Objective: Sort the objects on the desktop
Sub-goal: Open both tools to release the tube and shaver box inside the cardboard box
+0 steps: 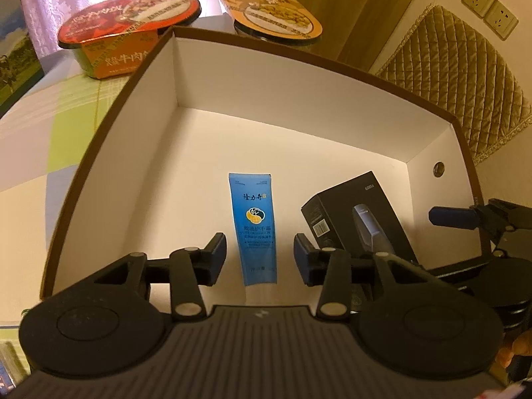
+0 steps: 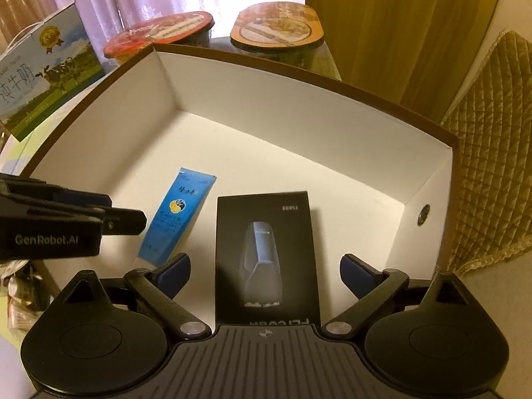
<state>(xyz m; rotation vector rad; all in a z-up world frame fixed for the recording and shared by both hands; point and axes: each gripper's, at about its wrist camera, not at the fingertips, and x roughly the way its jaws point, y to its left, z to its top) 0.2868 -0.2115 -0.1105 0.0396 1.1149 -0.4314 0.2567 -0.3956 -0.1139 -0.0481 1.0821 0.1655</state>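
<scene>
A big open box (image 1: pixel 299 76) with white inner walls and a brown rim takes up most of the table, and both grippers hover over its near edge, fingers pointing in.

Two things lie flat on the box floor. A blue tube (image 1: pixel 255 229) with a yellow and white emblem rests near the middle of the floor, its crimped end toward the far wall of the box. Just beside it, on the side nearer the small round hole in the box's right wall, lies a black carton (image 2: pixel 266 252) printed with a picture of a dark gadget (what the gadget is, I cannot tell). The two do not seem to touch.

The left gripper (image 1: pixel 260 254) hangs over the tube with its jaws spread wider than the tube and nothing between them; the blue pads stand on either side of the tube's lower half without touching it. The right gripper (image 2: pixel 265 272) sits over the black carton, its jaws opened wide so they straddle the carton's width, and it has hold of nothing either.

Behind the far wall of the box stand two sealed noodle bowls: a red-lidded bowl (image 1: pixel 129 16) at the box's far left corner and an orange-lidded bowl (image 1: pixel 271 10) further right along the same wall. Beyond the left wall of the box, a milk carton (image 2: pixel 43 66) with cows on it stands upright. A quilted gold chair back (image 1: pixel 465 76) rises past the box's right side.
</scene>
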